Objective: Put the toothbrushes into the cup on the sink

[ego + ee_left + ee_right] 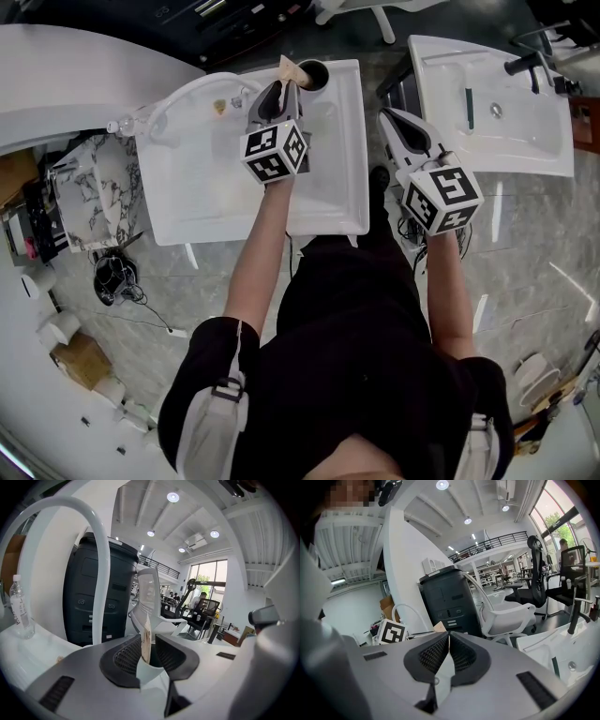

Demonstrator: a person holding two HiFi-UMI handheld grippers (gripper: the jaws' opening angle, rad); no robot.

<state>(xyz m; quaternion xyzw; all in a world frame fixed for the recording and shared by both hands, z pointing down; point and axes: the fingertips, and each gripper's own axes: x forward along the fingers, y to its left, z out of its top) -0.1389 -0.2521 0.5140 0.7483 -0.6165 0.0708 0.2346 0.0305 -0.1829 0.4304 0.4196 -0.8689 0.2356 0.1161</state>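
Note:
My left gripper (286, 86) is shut on a beige toothbrush (292, 68), held upright over the back right corner of the white sink (328, 202). Just right of the brush's tip, a dark cup (315, 73) stands on the sink's rim. In the left gripper view the beige toothbrush (146, 637) stands pinched between the jaws, above the cup's dark opening (153, 657). My right gripper (398, 124) hangs shut and empty in the gap between the two sinks. In the right gripper view its jaws meet with nothing between them. A dark green toothbrush (469, 108) lies in the second sink (553, 141) to the right.
A white arched faucet (183, 94) curves over the left sink, with a clear bottle (120, 125) beside it. The right sink has a black faucet (525, 64). A black bin (96, 597) and office chairs stand behind. The person's body fills the lower head view.

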